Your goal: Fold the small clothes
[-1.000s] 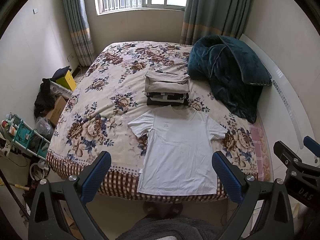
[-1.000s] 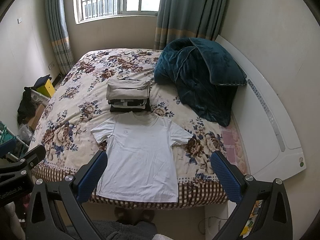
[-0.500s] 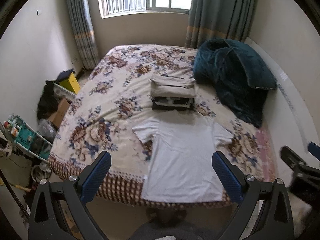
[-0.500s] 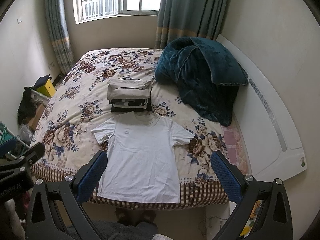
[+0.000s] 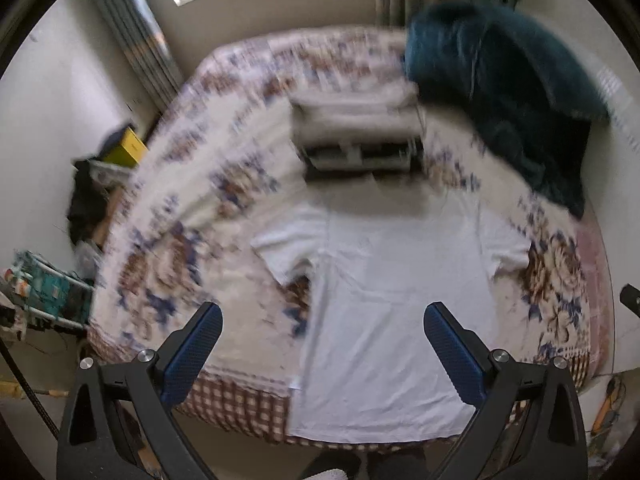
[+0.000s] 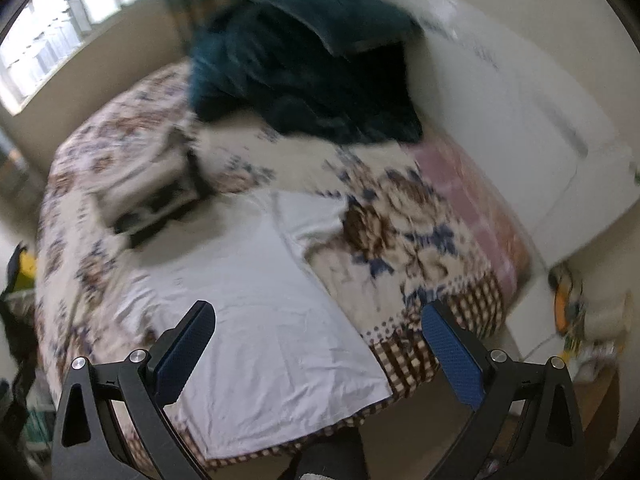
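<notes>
A white T-shirt [image 5: 396, 300] lies flat, front up, on the floral bedspread [image 5: 192, 216], its hem at the bed's near edge; it also shows in the right wrist view [image 6: 256, 312]. My left gripper [image 5: 322, 344] is open and empty, above the shirt's lower left part. My right gripper [image 6: 316, 344] is open and empty, above the shirt's lower right edge. Both views are motion-blurred.
A stack of folded clothes [image 5: 356, 136] sits just beyond the shirt's collar. A dark teal quilt [image 5: 508, 92] is heaped at the back right. A white headboard [image 6: 532, 120] runs along the right. Clutter and a rack [image 5: 44, 288] stand on the floor at the left.
Both grippers have moved forward and down toward the bed; the shirt looks much larger. The right gripper has also swung to the right. Jaws stay open.
</notes>
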`<state>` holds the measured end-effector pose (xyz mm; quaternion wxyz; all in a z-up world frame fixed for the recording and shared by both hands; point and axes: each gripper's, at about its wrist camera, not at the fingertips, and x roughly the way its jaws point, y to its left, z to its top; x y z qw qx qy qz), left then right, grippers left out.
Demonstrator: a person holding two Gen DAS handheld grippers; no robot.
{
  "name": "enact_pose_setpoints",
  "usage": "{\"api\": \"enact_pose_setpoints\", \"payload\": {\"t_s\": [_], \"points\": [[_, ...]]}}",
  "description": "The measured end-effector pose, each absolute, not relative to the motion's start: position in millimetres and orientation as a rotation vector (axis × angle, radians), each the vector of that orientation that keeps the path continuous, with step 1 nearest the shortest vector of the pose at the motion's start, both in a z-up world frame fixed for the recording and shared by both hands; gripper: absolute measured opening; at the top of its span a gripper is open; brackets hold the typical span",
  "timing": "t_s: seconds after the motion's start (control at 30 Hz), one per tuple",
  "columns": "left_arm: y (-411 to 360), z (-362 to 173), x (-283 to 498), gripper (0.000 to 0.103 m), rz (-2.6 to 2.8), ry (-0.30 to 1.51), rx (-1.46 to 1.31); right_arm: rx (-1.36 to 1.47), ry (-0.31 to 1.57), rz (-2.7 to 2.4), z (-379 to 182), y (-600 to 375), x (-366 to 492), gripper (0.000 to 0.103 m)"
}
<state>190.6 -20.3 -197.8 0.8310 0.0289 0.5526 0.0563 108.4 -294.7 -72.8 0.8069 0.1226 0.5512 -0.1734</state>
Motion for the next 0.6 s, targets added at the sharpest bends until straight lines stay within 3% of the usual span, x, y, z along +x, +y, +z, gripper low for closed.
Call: {"api": "enact_pose_setpoints", "payload": {"t_s": [0.47, 0.6], "points": [[-69.1, -448.4, 328.4, 0.103, 0.197, 1.482, 0.067, 0.555, 1.394, -0.525, -400.4, -422.6, 275.5, 0.102], [-73.6, -504.2, 348.2, 0.103, 0.196, 1.545, 0.077, 0.828, 1.409, -0.539, -482.1, -453.8, 288.2, 0.087]]}}
